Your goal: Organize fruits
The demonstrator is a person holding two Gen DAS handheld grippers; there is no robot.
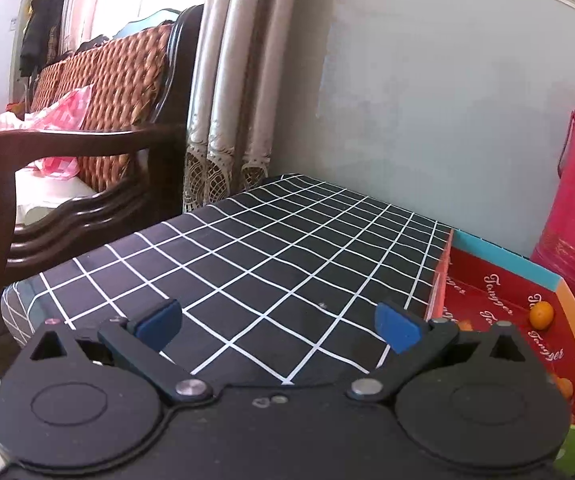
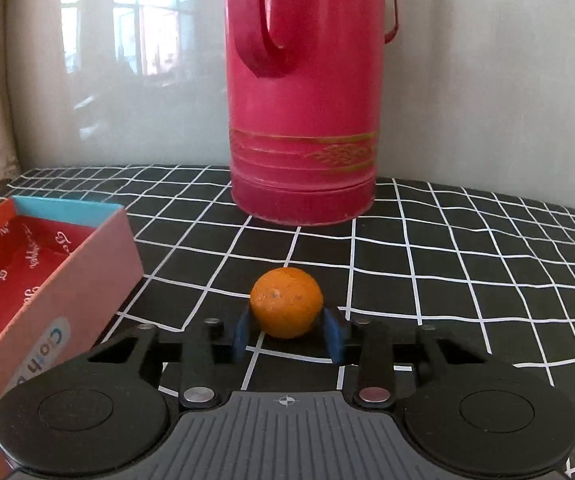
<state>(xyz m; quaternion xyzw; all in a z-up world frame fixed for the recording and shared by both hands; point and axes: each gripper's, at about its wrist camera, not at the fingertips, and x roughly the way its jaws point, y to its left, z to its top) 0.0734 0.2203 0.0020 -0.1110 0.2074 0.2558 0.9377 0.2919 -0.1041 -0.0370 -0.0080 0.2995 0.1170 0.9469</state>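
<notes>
flask [image 2: 303, 120] – glossy, perhaps metal | box [image 2: 67, 280] – matt card | orange [image 2: 286, 303] – dimpled

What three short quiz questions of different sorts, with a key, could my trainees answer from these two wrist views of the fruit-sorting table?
1. True or false: the right gripper has its blue pads against a small orange fruit on the checked tablecloth.
2. Which thing stands behind that fruit? A) a glass bottle B) a red flask C) a kettle
3. Fill in: the left gripper is ____, with nothing between its fingers.

Key:
1. True; the pads press the fruit's two sides.
2. B
3. open; beside it the red-lined box already holds a few orange fruits.
</notes>
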